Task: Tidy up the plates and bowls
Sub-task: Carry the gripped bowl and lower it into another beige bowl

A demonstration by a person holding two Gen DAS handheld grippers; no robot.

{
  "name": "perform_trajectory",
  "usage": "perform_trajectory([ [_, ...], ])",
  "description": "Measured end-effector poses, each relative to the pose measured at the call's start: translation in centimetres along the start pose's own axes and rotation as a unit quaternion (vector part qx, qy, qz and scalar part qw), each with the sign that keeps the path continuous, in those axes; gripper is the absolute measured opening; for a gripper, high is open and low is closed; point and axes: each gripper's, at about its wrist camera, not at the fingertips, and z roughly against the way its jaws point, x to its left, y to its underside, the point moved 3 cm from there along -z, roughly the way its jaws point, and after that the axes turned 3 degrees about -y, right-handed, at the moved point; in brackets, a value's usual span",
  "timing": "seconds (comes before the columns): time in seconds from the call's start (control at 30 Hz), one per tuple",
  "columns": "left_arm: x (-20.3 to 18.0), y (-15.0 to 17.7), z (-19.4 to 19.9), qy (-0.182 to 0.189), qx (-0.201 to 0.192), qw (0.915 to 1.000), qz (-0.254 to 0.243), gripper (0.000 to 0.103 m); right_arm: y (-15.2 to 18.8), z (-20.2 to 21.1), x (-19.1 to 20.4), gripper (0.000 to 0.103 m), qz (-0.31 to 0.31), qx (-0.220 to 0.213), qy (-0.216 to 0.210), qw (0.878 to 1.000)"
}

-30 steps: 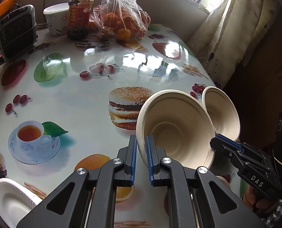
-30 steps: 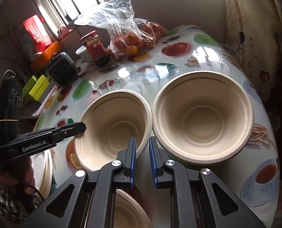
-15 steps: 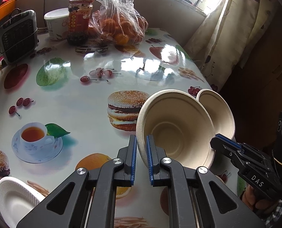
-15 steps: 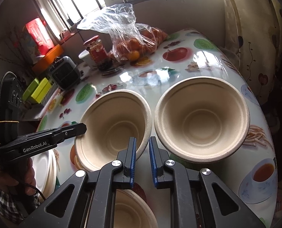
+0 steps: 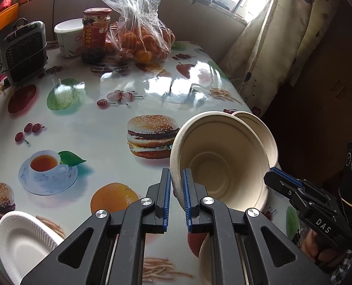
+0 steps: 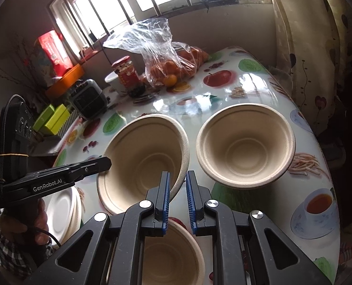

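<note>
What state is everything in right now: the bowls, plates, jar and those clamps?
Left gripper: shut on the lifted bowl at its rim.
Right gripper: shut on its opposite rim.
Lifted bowl: tilted, off the table.
Second bowl: upright, on the table.
Plates: stacked.
Jar: lid on.

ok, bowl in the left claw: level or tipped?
Tipped. The left claw pinches the bowl by its rim, and its empty inside faces sideways toward the camera, clear of the tablecloth.
</note>
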Motion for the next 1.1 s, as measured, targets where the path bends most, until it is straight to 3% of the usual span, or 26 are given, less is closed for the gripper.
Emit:
perform_trajectory([
  [1.1, -3.0, 4.6, 4.0, 0.033, -0.006, 0.9984, -0.045, 0.011, 5.6, 7.2, 1.5, 0.015, -0.026, -0.045, 0.013, 0.999],
])
